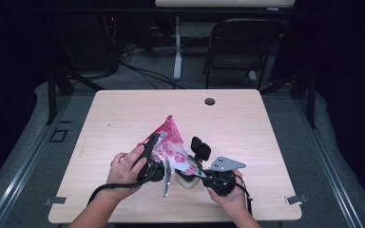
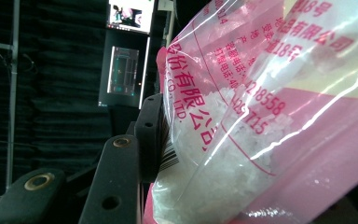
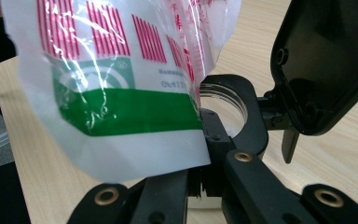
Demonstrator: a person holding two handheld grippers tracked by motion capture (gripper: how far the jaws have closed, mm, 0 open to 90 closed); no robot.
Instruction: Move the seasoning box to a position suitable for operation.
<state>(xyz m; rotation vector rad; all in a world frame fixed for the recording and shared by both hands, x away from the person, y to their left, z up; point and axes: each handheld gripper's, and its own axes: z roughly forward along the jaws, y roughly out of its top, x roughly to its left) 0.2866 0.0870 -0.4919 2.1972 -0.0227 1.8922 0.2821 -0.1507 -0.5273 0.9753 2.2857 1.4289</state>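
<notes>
Right gripper (image 1: pixel 200 172): nearest to the person, at the front edge of the table (image 1: pixel 247 123). Its jaws are pressed together on the lower edge of the bag (image 1: pixel 168 142), where the print is white and green. I judge that this grip keeps the open end steady above the jar (image 1: pixel 186 179).
Jar: it stands on the table just under the right gripper, with a black flip lid (image 1: pixel 200 148) thrown back. In the right gripper view the round mouth (image 3: pixel 223 100) is open right behind the bag edge, so the contents can fall in.
Left gripper (image 1: pixel 151 151): just beside the right one, to its left. It holds the bag's body between half-closed jaws; one black pad lies against the barcode side.
Bag: pink and clear plastic, held above the middle of the table between both grippers, tilted, with the top corner pointing up and away. White crystals (image 2: pixel 214 154), perhaps sugar or salt, lie in its low part. The tilt seems made for pouring toward the jar.
Hole (image 1: pixel 209 101): a small round one in the far part of the table.
Chair (image 1: pixel 240 45): behind the table, far from the work.
</notes>
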